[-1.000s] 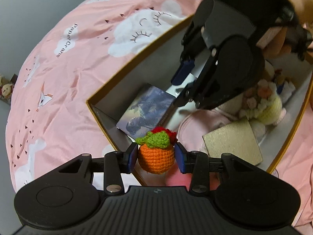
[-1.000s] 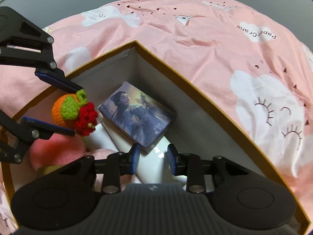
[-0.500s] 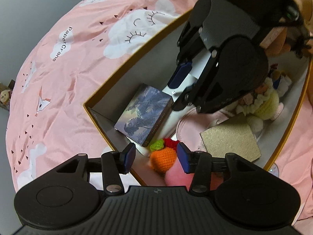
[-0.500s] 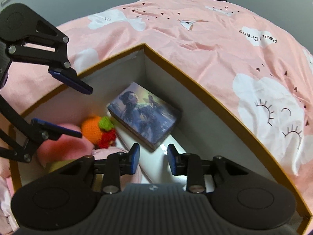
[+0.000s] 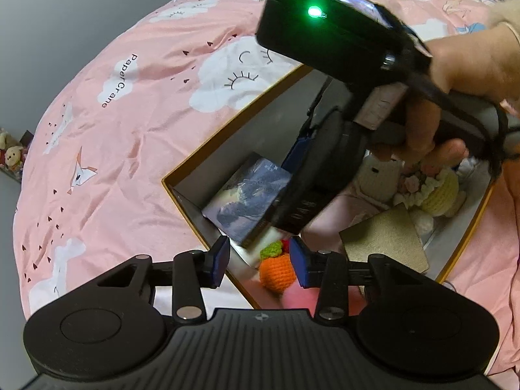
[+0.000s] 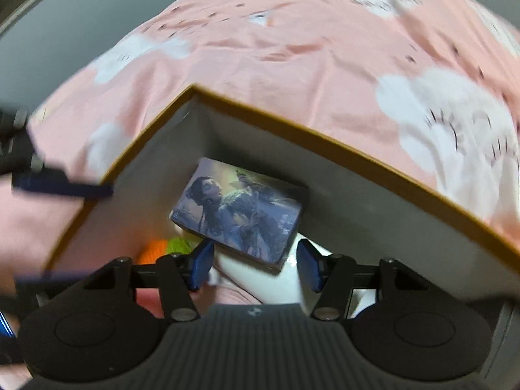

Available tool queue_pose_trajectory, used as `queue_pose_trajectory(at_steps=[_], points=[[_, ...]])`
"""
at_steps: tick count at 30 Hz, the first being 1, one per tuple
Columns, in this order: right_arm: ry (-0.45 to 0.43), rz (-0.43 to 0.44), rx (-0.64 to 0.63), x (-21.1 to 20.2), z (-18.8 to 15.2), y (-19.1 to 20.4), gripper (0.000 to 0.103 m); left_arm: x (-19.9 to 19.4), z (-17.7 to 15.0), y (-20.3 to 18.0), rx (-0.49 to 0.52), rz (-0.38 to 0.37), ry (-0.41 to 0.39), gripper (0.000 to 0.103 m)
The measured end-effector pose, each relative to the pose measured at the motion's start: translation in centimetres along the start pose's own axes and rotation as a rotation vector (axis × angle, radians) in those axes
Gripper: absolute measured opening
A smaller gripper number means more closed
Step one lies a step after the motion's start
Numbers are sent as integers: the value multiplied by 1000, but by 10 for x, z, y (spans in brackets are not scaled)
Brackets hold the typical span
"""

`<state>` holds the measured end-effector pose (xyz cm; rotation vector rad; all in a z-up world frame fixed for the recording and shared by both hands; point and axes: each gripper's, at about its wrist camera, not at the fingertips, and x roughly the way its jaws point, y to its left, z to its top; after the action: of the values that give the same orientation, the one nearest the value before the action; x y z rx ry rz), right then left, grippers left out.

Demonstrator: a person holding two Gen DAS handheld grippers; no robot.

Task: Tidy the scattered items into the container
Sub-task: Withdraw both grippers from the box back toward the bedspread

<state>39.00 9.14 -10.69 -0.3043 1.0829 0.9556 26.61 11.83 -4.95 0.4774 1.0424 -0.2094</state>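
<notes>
The container is a grey box with a brown rim on a pink bedspread. The orange crocheted fruit with a green and red top lies inside it at the near corner, and shows in the right wrist view. My left gripper is open and empty above the fruit. My right gripper is open and empty, low inside the box over an illustrated card box. In the left wrist view the right gripper's body hides part of the box.
The box also holds a gold square card, a yellow-and-white crocheted toy, a white plush and pink soft items. Pink cloud-print bedspread surrounds the box. Small plush toys sit at the far left.
My left gripper opened, dropped the orange fruit into the box and drew back. My right gripper opened wider and dipped lower over the card box.
</notes>
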Motion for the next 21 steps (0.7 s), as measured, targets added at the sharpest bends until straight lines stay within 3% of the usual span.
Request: queue_pose_trajectory(at_steps=[4, 11, 16, 21], points=[[-6, 18, 140, 4, 5, -4, 54, -4, -2, 1, -13, 7, -10, 47], [-8, -17, 36, 6, 1, 8, 54, -9, -8, -1, -26, 28, -10, 47], [-22, -45, -11, -17, -16, 10, 54, -19, -9, -6, -39, 39, -20, 47], [-76, -79, -66, -47, -30, 17, 62, -38, -11, -15, -37, 57, -49, 47]])
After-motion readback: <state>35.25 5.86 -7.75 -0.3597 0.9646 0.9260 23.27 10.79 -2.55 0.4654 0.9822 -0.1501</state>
